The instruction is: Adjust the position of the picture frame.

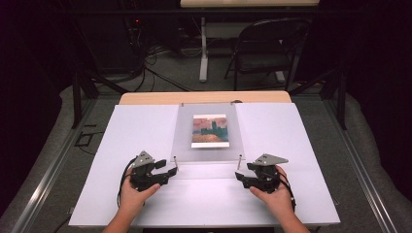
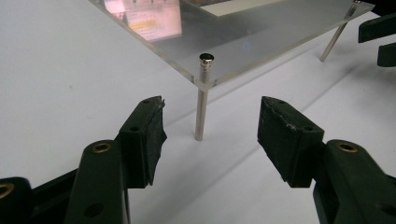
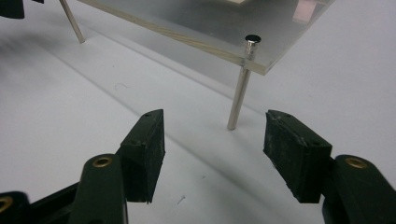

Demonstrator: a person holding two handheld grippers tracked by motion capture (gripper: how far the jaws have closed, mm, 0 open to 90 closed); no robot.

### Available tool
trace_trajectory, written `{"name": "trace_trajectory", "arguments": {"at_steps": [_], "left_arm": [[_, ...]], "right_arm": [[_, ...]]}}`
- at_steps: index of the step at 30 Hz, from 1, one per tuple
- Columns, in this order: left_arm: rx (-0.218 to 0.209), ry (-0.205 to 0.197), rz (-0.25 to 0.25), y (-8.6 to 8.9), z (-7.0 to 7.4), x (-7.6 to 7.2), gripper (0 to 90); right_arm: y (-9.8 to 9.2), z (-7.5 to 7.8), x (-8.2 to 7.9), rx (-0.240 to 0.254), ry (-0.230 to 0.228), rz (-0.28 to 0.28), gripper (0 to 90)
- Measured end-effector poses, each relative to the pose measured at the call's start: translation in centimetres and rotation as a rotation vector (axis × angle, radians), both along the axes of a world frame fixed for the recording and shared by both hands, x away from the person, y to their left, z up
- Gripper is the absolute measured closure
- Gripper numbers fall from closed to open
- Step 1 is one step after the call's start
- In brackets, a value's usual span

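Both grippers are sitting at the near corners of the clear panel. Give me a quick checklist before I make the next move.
1. Left gripper open, nothing between its pads: ok.
2. Right gripper open, nothing between its pads: ok.
3. Near-left post upright, foot on the white board, ahead of the left jaws: ok.
4. Near-right post foot on the board, ahead of the right jaws: ok.
5. Clear panel resting on its posts, picture lying at its middle: ok.
6. Far posts seated on the board: cannot tell.
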State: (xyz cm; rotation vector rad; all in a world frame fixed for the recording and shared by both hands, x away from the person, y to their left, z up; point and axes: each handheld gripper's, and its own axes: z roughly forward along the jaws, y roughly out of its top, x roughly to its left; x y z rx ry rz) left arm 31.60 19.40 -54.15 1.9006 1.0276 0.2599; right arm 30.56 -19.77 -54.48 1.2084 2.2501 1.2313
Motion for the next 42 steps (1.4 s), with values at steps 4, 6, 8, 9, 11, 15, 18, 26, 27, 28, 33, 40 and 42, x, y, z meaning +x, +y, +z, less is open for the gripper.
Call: {"name": "trace_trajectory", "arguments": {"at_steps": [4, 6, 8, 9, 11, 15, 18, 26, 27, 28, 33, 40, 42], "left_arm": [[0.001, 0.008, 0.005, 0.4, 0.2, -0.6, 41.6], [-0.012, 0.013, 0.007, 0.6, 0.2, -0.9, 42.8], [-0.003, 0.009, 0.007, 0.8, 0.3, -1.1, 42.9], [-0.003, 0.007, 0.013, 0.8, 0.3, -1.2, 42.9], [0.0, 0.009, 0.015, 1.0, 0.3, -1.3, 42.6], [0.002, 0.002, 0.023, 1.2, 0.4, -1.3, 40.8], [-0.009, -0.015, 0.023, 1.3, 0.5, -1.4, 39.0], [-0.027, -0.011, 0.06, 1.7, 0.8, -1.3, 37.6], [-0.027, -0.011, 0.06, 1.7, 0.8, -1.3, 37.1], [-0.036, -0.007, 0.067, 1.8, 0.9, -1.2, 37.1], [-0.057, 0.004, 0.093, 2.3, 1.5, -0.3, 37.1], [-0.034, -0.011, 0.119, 2.2, 3.1, 3.8, 36.4], [-0.043, -0.014, 0.126, 1.9, 3.4, 5.3, 35.7]], "right_arm": [[-0.4, 0.1, -0.6, -0.005, 0.0, -0.005, 37.3], [-0.6, 0.1, -1.0, -0.004, 0.002, -0.008, 37.3], [-0.9, 0.2, -1.4, 0.001, 0.004, -0.008, 37.4], [-1.0, 0.2, -1.6, 0.007, 0.002, -0.015, 37.3], [-1.2, 0.3, -1.9, 0.014, -0.006, -0.018, 37.3], [-1.7, 0.4, -2.2, 0.016, -0.007, -0.032, 37.4], [-2.1, 0.7, -2.4, 0.019, -0.007, -0.042, 37.6], [-2.7, 1.1, -2.2, 0.022, -0.015, -0.087, 39.0], [-2.7, 1.1, -2.2, 0.022, -0.015, -0.087, 39.0], [-2.8, 1.1, -2.1, 0.022, -0.016, -0.09, 38.2], [-3.1, 1.4, -1.7, 0.02, -0.013, -0.107, 33.8], [-3.2, 2.5, 0.8, -0.017, -0.018, -0.109, 37.8], [-3.2, 2.9, 2.1, -0.032, -0.025, -0.114, 37.8]]}}
